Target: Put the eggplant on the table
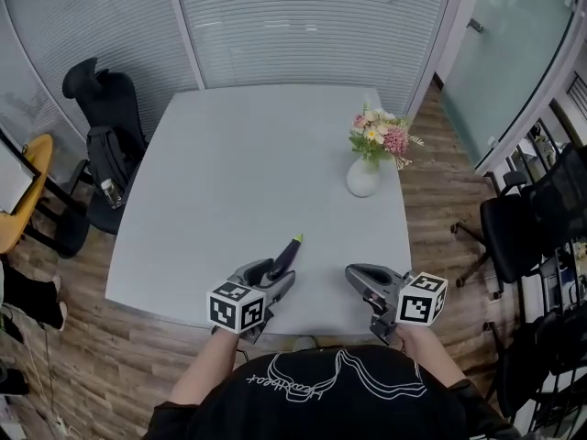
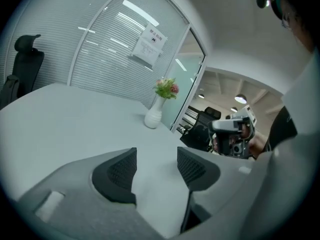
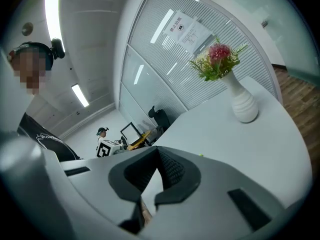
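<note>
A slim, dark purple eggplant with a yellow-green stem lies on the pale grey desk, close to the near edge and a little left of its middle. Its skin is smooth and almost black in the head view. The stem end points toward the far edge, and the near end is hidden behind the left gripper.

The left gripper's fingers stand wide apart, with only bare desk between them in the left gripper view. The right gripper is further right along the same near edge, well apart from the eggplant. Its fingers are drawn together at the tips and hold nothing.
</note>
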The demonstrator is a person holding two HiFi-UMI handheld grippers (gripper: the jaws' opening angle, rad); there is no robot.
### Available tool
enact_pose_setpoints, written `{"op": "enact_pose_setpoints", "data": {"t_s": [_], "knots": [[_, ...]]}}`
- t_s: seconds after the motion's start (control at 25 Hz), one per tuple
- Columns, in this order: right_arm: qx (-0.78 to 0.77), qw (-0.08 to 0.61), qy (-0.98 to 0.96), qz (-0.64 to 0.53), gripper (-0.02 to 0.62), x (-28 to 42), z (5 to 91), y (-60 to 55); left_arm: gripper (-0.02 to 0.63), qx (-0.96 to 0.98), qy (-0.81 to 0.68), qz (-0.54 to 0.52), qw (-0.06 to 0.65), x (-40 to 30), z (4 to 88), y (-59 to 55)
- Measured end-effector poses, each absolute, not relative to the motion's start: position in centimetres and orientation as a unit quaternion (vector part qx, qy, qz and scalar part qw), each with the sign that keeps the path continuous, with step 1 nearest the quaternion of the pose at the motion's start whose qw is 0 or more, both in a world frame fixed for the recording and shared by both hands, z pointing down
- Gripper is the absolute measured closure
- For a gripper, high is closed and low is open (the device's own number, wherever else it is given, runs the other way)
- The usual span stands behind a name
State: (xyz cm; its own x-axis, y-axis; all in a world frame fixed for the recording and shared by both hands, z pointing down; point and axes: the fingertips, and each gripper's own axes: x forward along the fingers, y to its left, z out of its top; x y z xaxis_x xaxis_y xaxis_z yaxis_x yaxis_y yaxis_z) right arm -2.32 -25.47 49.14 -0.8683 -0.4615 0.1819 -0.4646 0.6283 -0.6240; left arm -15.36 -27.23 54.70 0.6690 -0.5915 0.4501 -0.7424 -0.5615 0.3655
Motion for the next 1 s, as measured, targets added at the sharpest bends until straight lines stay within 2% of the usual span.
{"op": "enact_pose_setpoints", "data": {"t_s": [0.2,0.56,1.0], "knots": [[0.237,-0.009,-0.912,0.336,0.586,-1.6,48.0,-24.7,0.367,0.898,-0.347,0.088,0.257,-12.3,49.4,-24.7],[0.169,-0.017,-0.937,0.304,0.586,-1.2,44.6,-22.7,0.569,0.901,-0.35,0.027,0.255,-9.4,42.7,-21.2],[0.146,0.011,-0.953,0.266,0.588,1.0,43.8,-19.9,0.592,0.902,-0.352,0.007,0.25,-5.0,41.6,-17.9]]}}
